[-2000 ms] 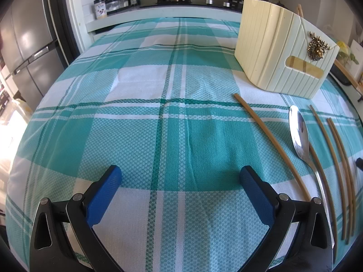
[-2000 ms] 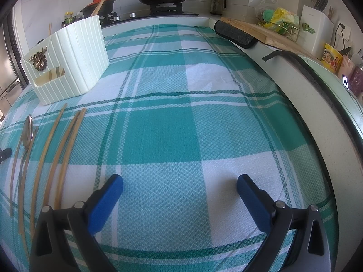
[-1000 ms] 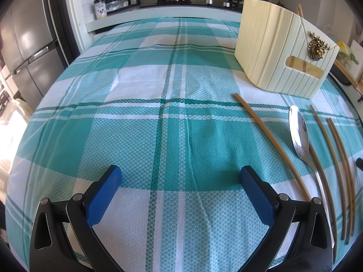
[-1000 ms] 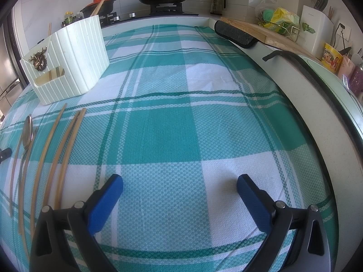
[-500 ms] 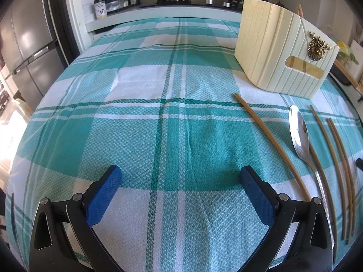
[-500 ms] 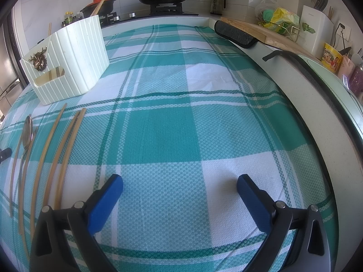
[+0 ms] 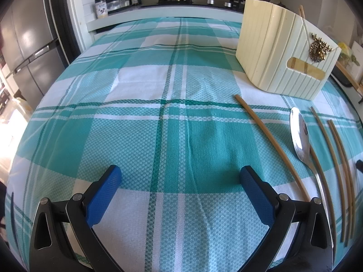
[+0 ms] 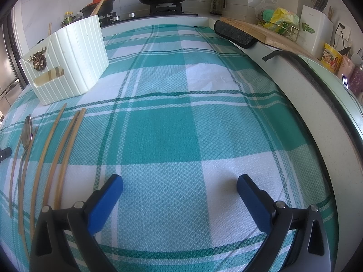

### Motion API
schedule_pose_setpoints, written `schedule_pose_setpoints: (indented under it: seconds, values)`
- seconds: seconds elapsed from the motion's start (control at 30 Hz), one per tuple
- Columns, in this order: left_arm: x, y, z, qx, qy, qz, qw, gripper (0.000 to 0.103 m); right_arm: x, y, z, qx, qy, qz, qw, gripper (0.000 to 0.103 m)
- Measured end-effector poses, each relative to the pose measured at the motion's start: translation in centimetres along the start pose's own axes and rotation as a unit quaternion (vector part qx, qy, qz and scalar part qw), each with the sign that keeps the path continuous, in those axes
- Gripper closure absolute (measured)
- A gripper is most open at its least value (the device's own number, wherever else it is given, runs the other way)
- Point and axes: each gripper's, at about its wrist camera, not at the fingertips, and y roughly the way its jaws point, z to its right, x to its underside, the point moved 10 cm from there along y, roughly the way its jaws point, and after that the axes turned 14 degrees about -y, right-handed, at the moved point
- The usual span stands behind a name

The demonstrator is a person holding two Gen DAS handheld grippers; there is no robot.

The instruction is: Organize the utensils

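Left gripper (image 7: 180,176) spread wide, empty, over the teal plaid tablecloth (image 7: 145,104). Bamboo chopsticks (image 7: 270,142) and steel spoon (image 7: 300,138) flat just before the cream ribbed utensil holder (image 7: 279,54). Right gripper (image 8: 180,184) likewise spread, empty.

Four bamboo chopsticks (image 7: 270,142) and a steel spoon (image 7: 300,138) lay flat, roughly parallel, on the cloth. The ribbed cream holder (image 7: 283,52) stood upright just beyond their tips.

Teal plaid tablecloth (image 7: 140,117) carries cream caddy (image 7: 279,52), chopsticks (image 7: 270,140), spoon (image 7: 300,138).
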Motion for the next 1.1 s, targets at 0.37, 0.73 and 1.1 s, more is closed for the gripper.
schedule_pose_setpoints:
  seconds: [0.37, 0.73, 1.1]
  values:
    - [1.4, -3.4, 2.1, 0.080, -0.043, -0.014, 0.9958, 0.001, 0.0, 0.2, 0.1, 0.005, 0.005, -0.001, 1.000, 0.000]
    - [1.1, -2.3, 7.3, 0.109, -0.019, -0.046, 0.9928, 0.001, -0.2, 0.3, 0.0, 0.011, 0.007, -0.003, 1.000, 0.000]
    - [0.2, 1.2, 5.9, 0.046, 0.035, -0.092, 0.9941, 0.000, -0.2, 0.3, -0.2, 0.010, 0.008, -0.003, 1.000, 0.000]
